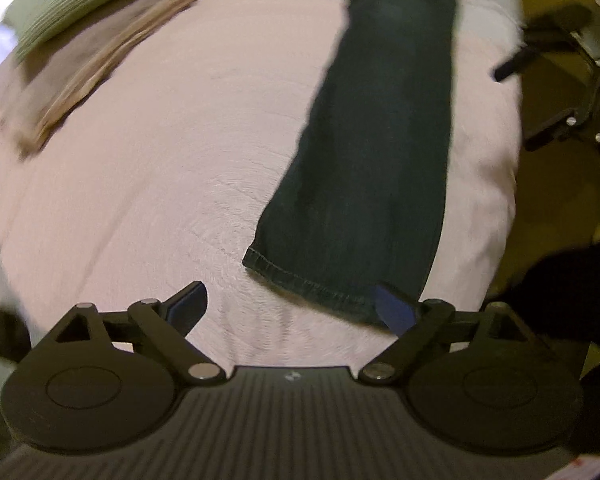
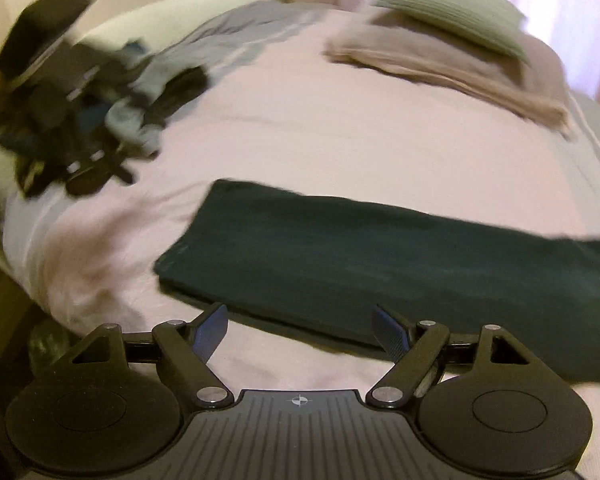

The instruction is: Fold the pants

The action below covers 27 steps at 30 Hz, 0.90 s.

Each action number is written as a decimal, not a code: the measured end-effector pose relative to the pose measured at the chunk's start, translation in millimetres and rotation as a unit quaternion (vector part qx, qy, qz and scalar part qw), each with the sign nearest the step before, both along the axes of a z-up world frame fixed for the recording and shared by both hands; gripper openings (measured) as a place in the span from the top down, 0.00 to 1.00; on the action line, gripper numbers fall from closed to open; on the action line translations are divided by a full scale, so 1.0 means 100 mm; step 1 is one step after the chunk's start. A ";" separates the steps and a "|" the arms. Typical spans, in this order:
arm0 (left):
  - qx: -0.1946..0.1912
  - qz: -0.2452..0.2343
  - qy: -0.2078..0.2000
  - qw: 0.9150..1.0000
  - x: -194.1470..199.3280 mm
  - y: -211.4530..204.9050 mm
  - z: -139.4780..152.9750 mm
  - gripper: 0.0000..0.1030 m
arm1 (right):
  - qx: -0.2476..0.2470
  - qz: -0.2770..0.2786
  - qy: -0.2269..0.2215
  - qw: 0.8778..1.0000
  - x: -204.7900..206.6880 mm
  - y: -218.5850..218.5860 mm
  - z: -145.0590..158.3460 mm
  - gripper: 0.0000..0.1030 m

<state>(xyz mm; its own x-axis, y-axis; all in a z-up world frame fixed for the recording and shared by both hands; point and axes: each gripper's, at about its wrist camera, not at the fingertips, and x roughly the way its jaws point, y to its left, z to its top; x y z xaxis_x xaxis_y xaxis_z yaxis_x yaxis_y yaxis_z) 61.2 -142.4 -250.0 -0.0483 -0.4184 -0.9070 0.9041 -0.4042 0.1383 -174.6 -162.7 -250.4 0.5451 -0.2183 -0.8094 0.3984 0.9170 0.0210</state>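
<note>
We log: dark jeans [image 1: 372,152] flat on pale bedspread [image 1: 172,168], seemingly folded lengthwise; left gripper [image 1: 290,308] and right gripper [image 2: 300,332] spread wide, empty.

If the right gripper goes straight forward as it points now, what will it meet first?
Most likely the dark pants, lying flat on the pink bedcover just ahead of the open right gripper. Depth is unclear in this blurred fisheye view.

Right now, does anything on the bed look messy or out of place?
The jeans lie flat and straight. The only mess is a heap of dark clothes bunched at the far corner of the bed.
</note>
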 end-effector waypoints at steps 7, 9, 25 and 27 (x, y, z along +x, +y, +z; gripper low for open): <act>-0.028 -0.191 -0.005 0.981 0.29 0.08 -0.55 0.09 | -0.108 0.081 0.066 0.989 0.92 0.91 -0.68 0.26; -0.038 -0.233 -0.004 0.972 0.36 0.11 -0.68 0.09 | -0.142 0.104 0.083 0.981 1.12 1.07 -0.89 0.28; -0.124 -0.382 -0.033 0.915 0.48 0.22 -1.23 0.09 | -0.231 0.128 0.123 0.957 1.54 0.98 -1.31 0.94; -0.161 -0.412 -0.061 0.895 0.43 0.26 -1.26 0.09 | -0.201 0.093 0.101 0.970 1.53 0.81 -1.09 0.94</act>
